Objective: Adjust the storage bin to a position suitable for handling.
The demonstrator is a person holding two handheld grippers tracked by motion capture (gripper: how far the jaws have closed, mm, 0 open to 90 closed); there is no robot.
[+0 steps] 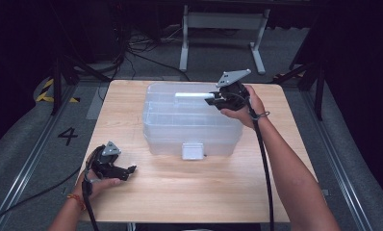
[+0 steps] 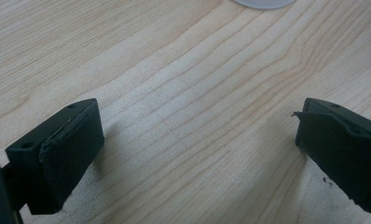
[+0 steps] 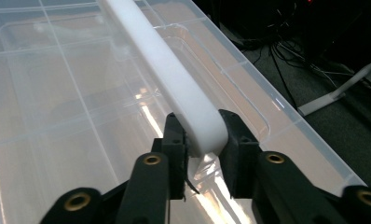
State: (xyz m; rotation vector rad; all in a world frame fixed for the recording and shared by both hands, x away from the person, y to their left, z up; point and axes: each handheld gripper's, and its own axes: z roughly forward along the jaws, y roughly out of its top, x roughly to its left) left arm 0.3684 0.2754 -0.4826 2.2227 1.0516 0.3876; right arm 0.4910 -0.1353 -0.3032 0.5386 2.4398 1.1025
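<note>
Box: clear plastic box [image 1: 192, 120] sits mid-table [image 1: 189, 192], lid shut, front latch [image 1: 193, 150] down.
Handle: white handle [image 3: 174, 79] lies along the lid's top.
Right gripper [image 3: 200, 135]: clamped on the handle's end; lifting apparently remains.
Left gripper [image 2: 193, 154]: jaws wide, empty, resting near the table's front.

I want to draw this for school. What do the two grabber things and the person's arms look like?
Both grabbers are black. The left gripper and the right gripper each carry a grey three-cornered plate on top and trail a black cable. The jaws end in blocky black pads, and the right one's arms have brass-coloured rivets. The forearms have no sleeves; the left wrist wears an orange band.
</note>
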